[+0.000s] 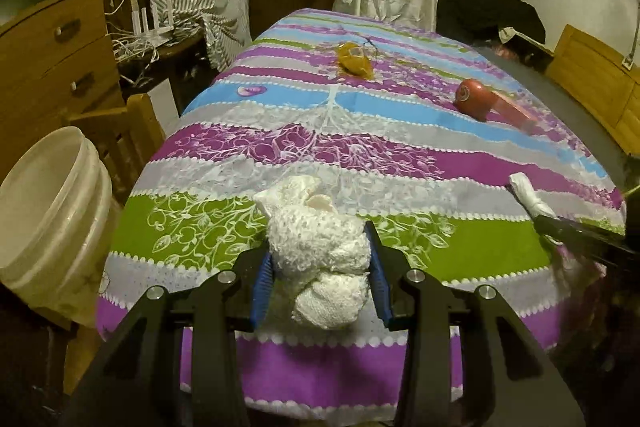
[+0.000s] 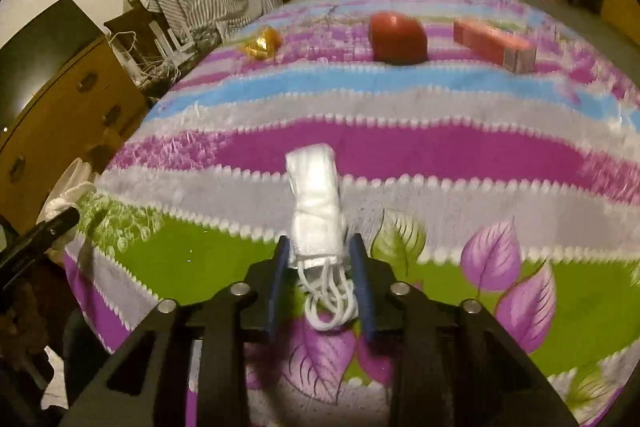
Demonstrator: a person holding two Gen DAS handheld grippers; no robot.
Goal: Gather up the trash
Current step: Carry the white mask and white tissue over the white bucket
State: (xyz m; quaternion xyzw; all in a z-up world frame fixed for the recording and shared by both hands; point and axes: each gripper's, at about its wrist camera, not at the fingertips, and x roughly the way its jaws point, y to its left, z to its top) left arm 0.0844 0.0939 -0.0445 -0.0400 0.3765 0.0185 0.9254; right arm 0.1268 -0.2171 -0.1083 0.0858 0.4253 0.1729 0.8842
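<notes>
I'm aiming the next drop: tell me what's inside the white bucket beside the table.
Only part of the white bucket interior shows: a bare pale inner wall below the rim, with nothing visible against it. The bottom is hidden by the near wall and the viewing angle, so any trash lying there cannot be seen.

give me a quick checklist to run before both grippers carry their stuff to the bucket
1. Left gripper grip: ok, pads press both sides of the white crumpled cloth wad.
2. Right gripper grip: ok, pads close on the folded white mask, but its ear loops dangle loose below.
3. Bucket open: ok, no lid, mouth faces up beside the table's left edge.
4. Bucket has room: cannot tell, its bottom is out of sight.
5. Way to the bucket: ok for the left gripper; for the right, not ok, since the left gripper lies between.
6. Trash left on the tablecloth: not ok, yellow wrapper, red round item and red box remain.
</notes>
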